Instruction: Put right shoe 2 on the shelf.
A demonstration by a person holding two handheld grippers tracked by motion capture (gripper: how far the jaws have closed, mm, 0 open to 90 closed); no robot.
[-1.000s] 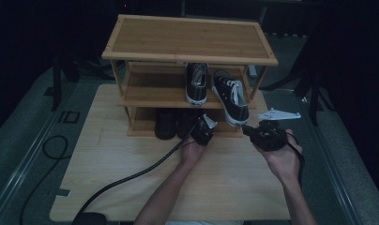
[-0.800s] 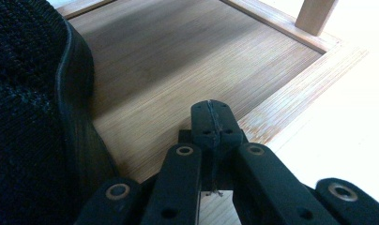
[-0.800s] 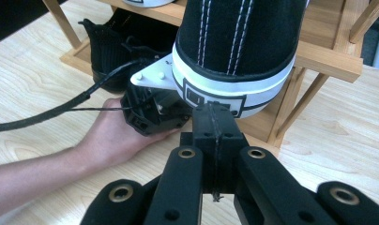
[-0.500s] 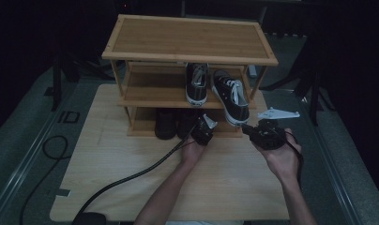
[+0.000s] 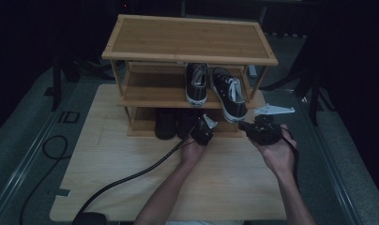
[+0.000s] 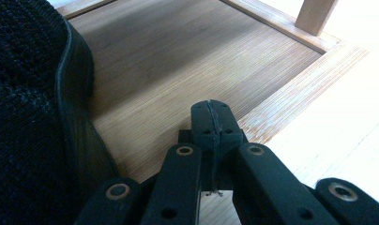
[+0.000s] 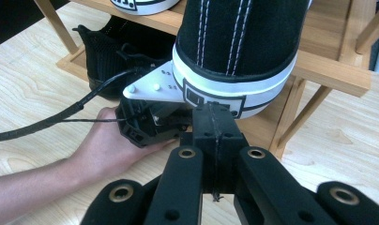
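Observation:
A three-level wooden shoe rack [image 5: 187, 40] stands at the back of the table. Two black sneakers with white soles sit on its middle shelf; the right sneaker [image 5: 230, 96] [image 7: 234, 51] sticks out over the shelf edge. My right gripper [image 5: 244, 125] [image 7: 215, 115] is shut and empty, its tips just below that sneaker's heel. My left gripper [image 5: 199, 129] [image 6: 210, 110] is shut and empty too, pointing into the bottom shelf [image 6: 178, 70] beside a black knit shoe [image 6: 28, 117] [image 5: 165, 123]. In the right gripper view the left gripper's body [image 7: 150, 117] sits under the sneaker's heel.
The rack's front posts [image 7: 295, 117] and the bottom shelf's raised rim [image 6: 291, 103] border the grippers. A black cable [image 5: 126, 180] trails from the left gripper across the light wooden table [image 5: 108, 154]. Dark floor surrounds the table.
The right gripper has edged slightly left, closer to the protruding sneaker's heel. The left gripper and the shoes have stayed put.

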